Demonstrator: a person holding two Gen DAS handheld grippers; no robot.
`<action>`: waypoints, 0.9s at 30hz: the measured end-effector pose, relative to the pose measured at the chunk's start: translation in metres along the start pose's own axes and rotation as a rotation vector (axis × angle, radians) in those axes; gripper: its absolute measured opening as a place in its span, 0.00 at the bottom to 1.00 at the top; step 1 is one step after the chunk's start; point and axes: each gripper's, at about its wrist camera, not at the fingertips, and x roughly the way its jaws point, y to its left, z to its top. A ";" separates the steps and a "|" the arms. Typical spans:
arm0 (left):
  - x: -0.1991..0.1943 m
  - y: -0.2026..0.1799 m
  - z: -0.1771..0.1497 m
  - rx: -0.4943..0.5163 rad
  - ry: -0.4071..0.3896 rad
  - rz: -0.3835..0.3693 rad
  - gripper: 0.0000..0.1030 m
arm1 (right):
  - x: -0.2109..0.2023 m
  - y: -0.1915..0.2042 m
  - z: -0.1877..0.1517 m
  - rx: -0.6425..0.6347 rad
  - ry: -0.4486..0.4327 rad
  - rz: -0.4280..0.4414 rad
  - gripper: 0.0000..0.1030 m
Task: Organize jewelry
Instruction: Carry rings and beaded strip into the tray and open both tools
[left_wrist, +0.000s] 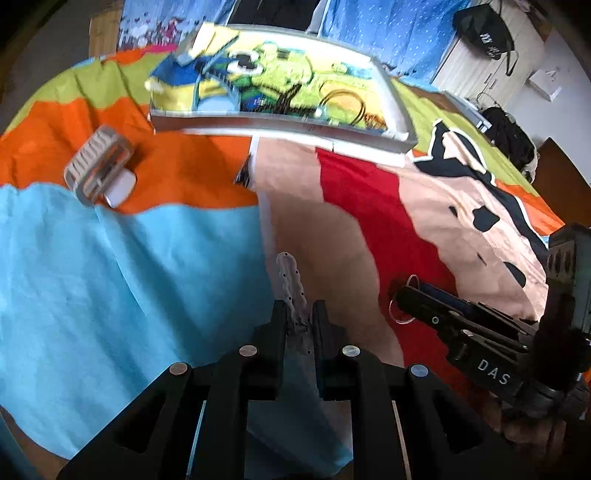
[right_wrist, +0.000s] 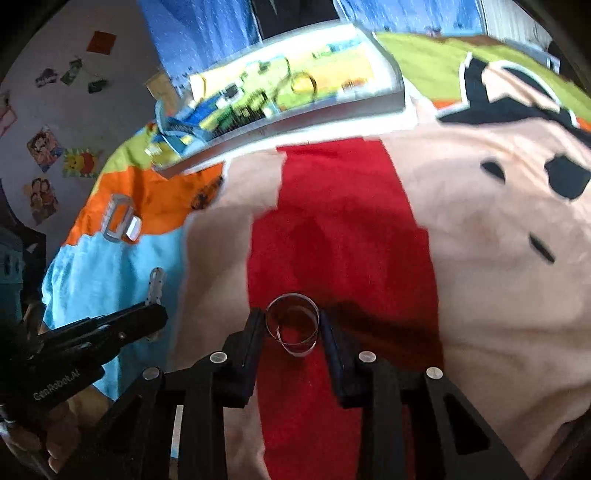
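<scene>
My right gripper (right_wrist: 293, 325) holds a clear, thin bangle (right_wrist: 297, 349) low over the red patch of the cloth, and both pads touch its sides. From the left wrist view the same bangle (left_wrist: 400, 321) pokes out beside the right gripper (left_wrist: 402, 297). My left gripper (left_wrist: 299, 314) is shut on a grey wavy strip (left_wrist: 290, 277) dotted with small holes, which sticks forward above the blue and peach cloth. The strip (right_wrist: 156, 286) and the left gripper (right_wrist: 147, 314) also show at the left of the right wrist view.
A clear tray (left_wrist: 280, 127) with bangles and chains in it lies at the back of the colourful cloth, seen too as the tray (right_wrist: 295, 118). A small clear case (left_wrist: 98, 164) rests on the orange patch at the left. A white cabinet (left_wrist: 480, 62) stands far right.
</scene>
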 end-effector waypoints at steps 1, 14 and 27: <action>-0.003 -0.001 0.002 0.001 -0.015 -0.002 0.10 | -0.004 0.002 0.001 -0.007 -0.021 0.003 0.29; -0.017 -0.010 0.085 0.040 -0.165 0.007 0.10 | -0.038 0.006 0.070 -0.051 -0.233 0.052 0.29; 0.051 0.011 0.202 0.007 -0.205 -0.005 0.10 | 0.010 -0.034 0.202 -0.087 -0.397 0.049 0.29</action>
